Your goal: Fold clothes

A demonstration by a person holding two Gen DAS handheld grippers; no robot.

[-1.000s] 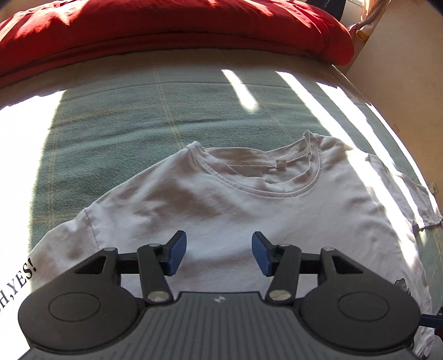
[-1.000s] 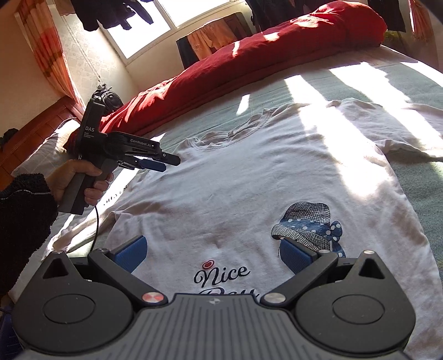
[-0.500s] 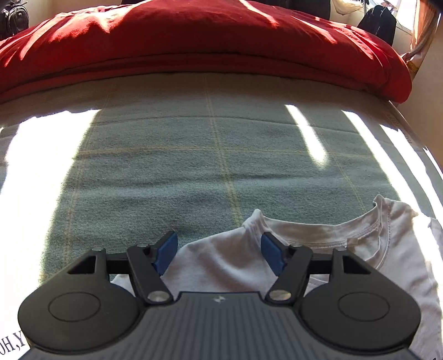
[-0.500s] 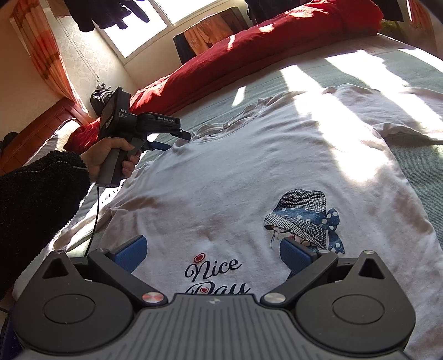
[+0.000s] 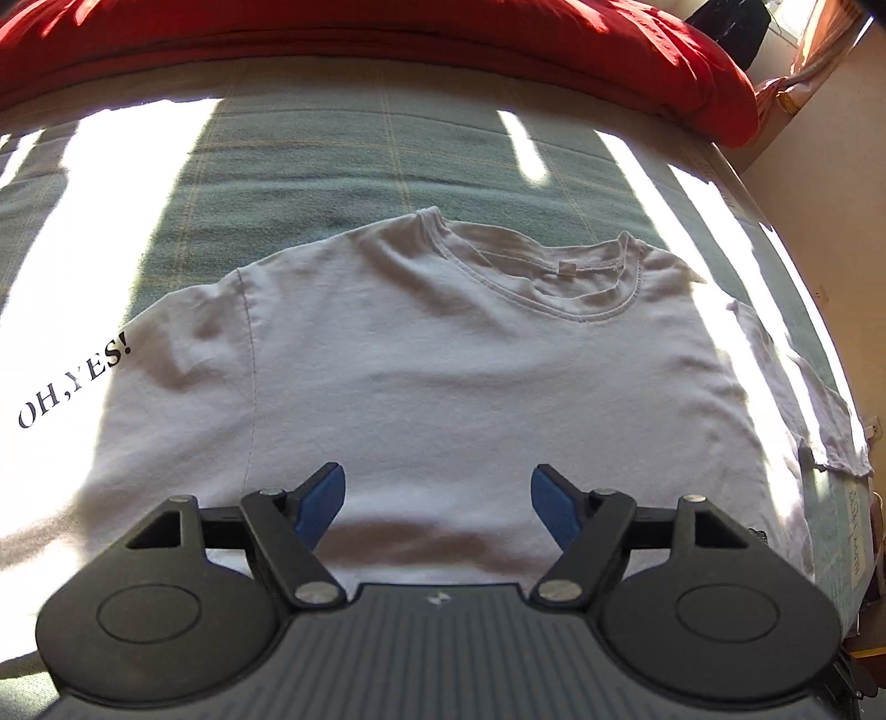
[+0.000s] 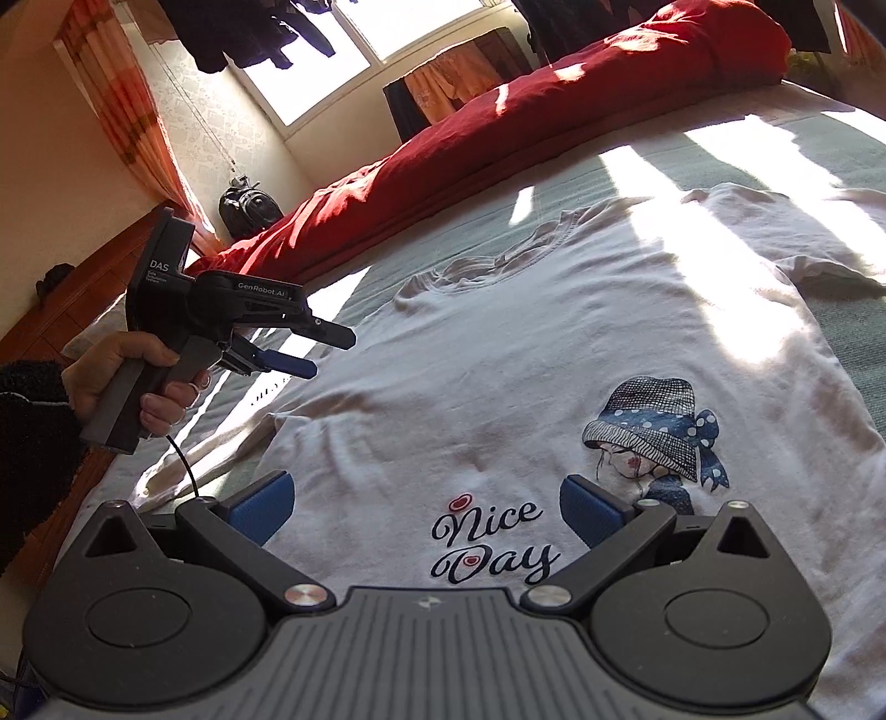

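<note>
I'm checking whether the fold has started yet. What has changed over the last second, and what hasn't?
The left gripper swung out toward the shirt's shoulder and came back over the chest; its jaws are opening, with nothing between them. Nothing was grasped or released. The right gripper stayed open over the "Nice Day" print, and the white T-shirt lies flat and unfolded on the green bedspread as before.

The left wrist view is being taken from above the white T-shirt (image 5: 443, 376), angled steeply down over its chest, with the collar (image 5: 554, 282) at 12 o'clock and the red duvet (image 5: 387, 39) beyond. The right wrist view is being taken from nearer the hem, tilted more shallowly, facing the window (image 6: 354, 39) at 12 o'clock. The left gripper (image 6: 321, 349) is being seen at 9 o'clock there. The shirt's neckline and the duvet are being shared by both views.
</note>
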